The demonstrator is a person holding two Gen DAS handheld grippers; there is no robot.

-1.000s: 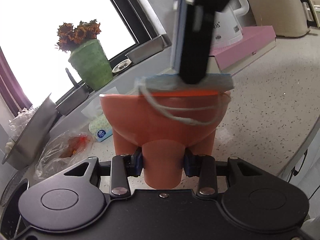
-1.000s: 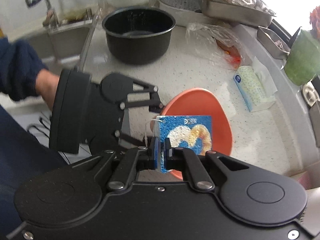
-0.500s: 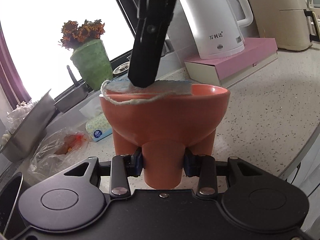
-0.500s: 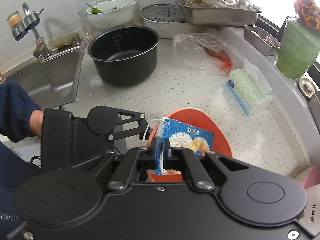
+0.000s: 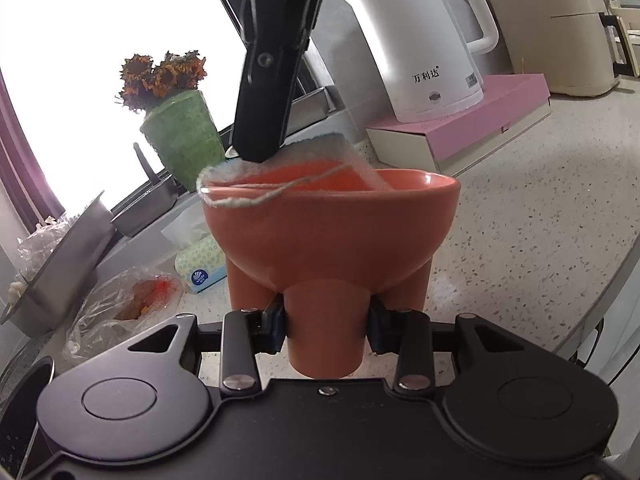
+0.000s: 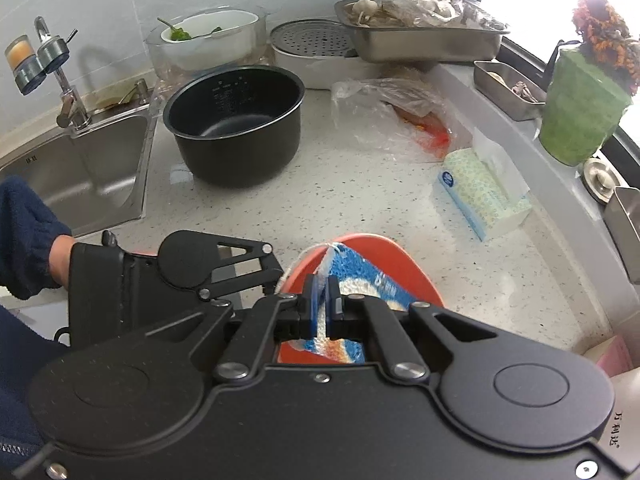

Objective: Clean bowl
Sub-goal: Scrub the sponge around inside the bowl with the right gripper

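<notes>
An orange footed bowl (image 5: 328,232) stands upright above the counter, its round foot clamped between the pads of my left gripper (image 5: 326,320). From above, my right gripper (image 5: 260,148) comes down at the bowl's left rim, shut on a blue sponge (image 5: 316,148) with a white string loop hanging over the rim. In the right wrist view the right gripper (image 6: 322,304) pinches the sponge (image 6: 360,280), which lies tilted inside the bowl (image 6: 416,276). The left gripper's body (image 6: 168,280) and the hand holding it sit to the left.
A black pot (image 6: 234,120) and steel sink (image 6: 76,168) lie beyond the bowl to the left. A tissue pack (image 6: 480,196), plastic bag (image 6: 400,116) and green vase (image 6: 580,112) stand to the right. A white kettle (image 5: 424,48) on a pink box (image 5: 460,128) is behind.
My right gripper has swung the sponge from lying across the bowl's top toward the left rim and tilted it down into the bowl. The bowl and left gripper stayed put.
</notes>
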